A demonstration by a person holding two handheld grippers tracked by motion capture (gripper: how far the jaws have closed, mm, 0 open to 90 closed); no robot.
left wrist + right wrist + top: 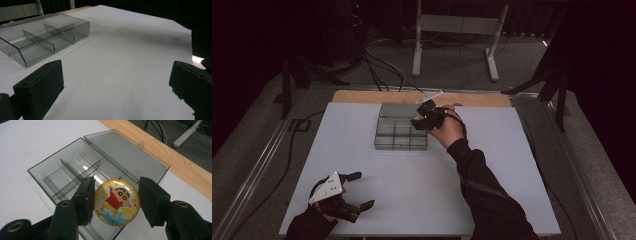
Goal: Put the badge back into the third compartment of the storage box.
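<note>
Round glittery gold badge with a cartoon boy in a red shirt (117, 202): clamped edge-on between the two black jaws of the right gripper (116, 201), face up toward that gripper's camera, pads pressing on its left and right rims. Held in the air above the near end of the clear smoky plastic organiser box (50, 173).

Box: lid (130, 152) swung fully open and lying flat on the far side, thin dividers splitting the tray into compartments; those in sight hold nothing. In the high view the right gripper (424, 119) hangs over the box's right edge (401, 134), the person's dark sleeve (484, 190) reaching in from the lower right.

Box sits on the white table top (427, 190), near a light wooden strip (362, 96) along the far edge.

Left gripper (357, 190): low at the near left corner of the table, well apart from the box, jaws spread wide, nothing between them.
</note>
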